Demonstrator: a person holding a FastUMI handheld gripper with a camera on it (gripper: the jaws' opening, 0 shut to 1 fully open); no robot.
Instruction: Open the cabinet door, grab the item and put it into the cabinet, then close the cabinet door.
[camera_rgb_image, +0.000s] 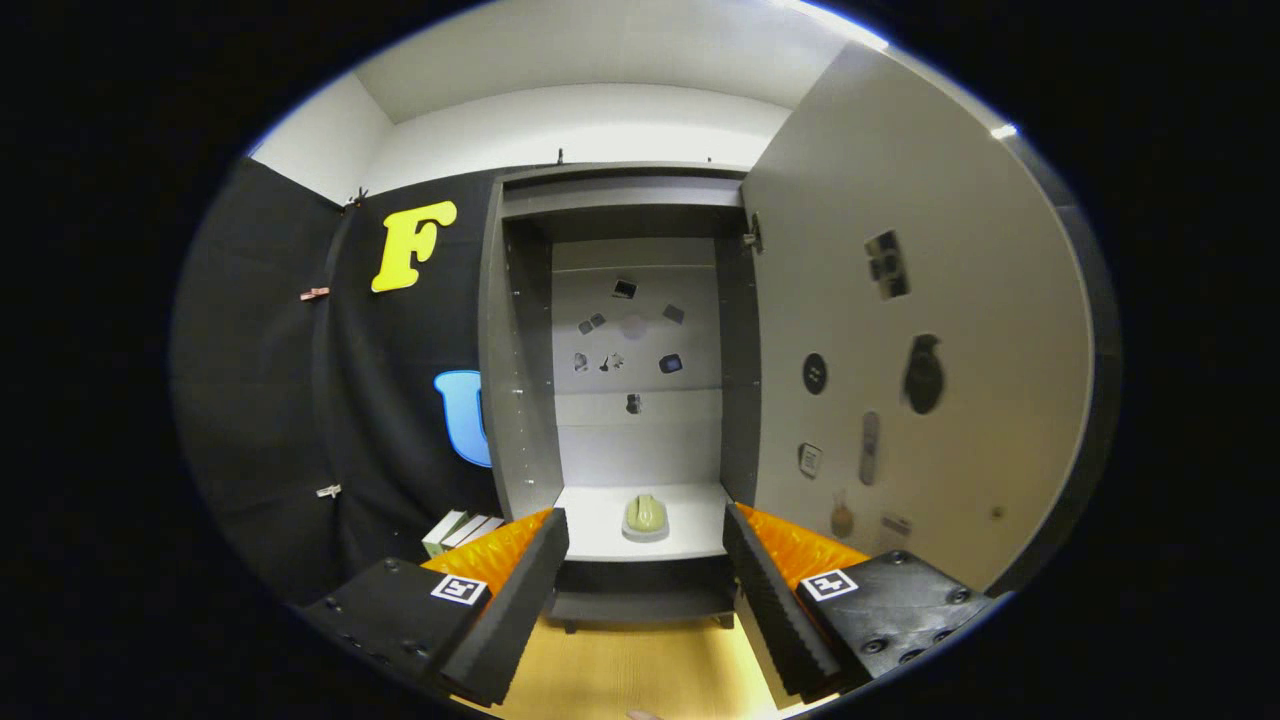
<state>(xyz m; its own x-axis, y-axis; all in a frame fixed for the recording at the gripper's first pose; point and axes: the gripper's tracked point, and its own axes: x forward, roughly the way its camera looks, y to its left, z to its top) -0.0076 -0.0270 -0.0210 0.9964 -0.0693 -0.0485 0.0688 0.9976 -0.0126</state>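
The grey cabinet (520, 330) stands straight ahead with its door (900, 330) swung wide open to the right. On its white shelf (690, 530) sits a small pale green item (646, 514) on a light round base, beyond my fingertips and centred between them. My gripper (645, 535) is open, its fingers spread wide with nothing between them, held back from the shelf's front edge. Small dark stickers dot the cabinet's back wall and the inside of the door.
A few light boxes (455, 530) lie on the tabletop left of the cabinet, by the black cloth wall. The wooden tabletop (640, 670) runs under the fingers up to the cabinet's foot. The open door walls off the right side.
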